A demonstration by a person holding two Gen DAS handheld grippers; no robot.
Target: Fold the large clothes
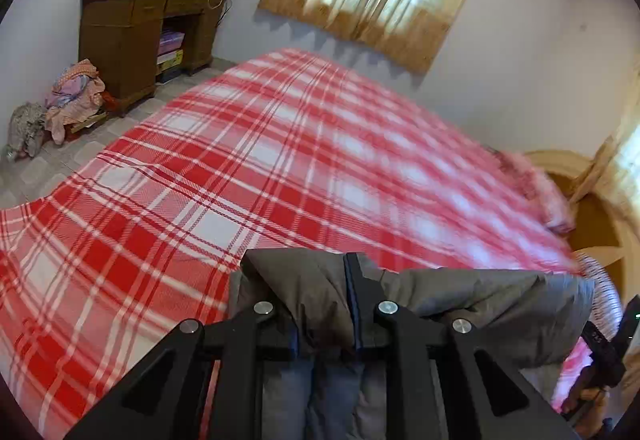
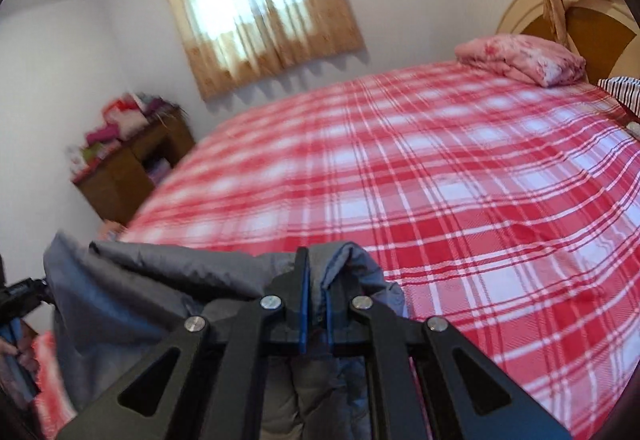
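Grey padded jacket (image 1: 460,296) fabric bunches nearest the lens, pinched in both tools. On the left gripper (image 1: 324,304) the jaws are closed on a thick fold of it; the right gripper (image 2: 316,296) clamps another fold the same way. Stretched between the two, the jacket hangs over the near edge of the bed (image 2: 460,179), which has a red plaid cover. A pink pillow (image 2: 520,57) lies at the bed's far head end. No fold seems made yet; spreading it flat likely comes first.
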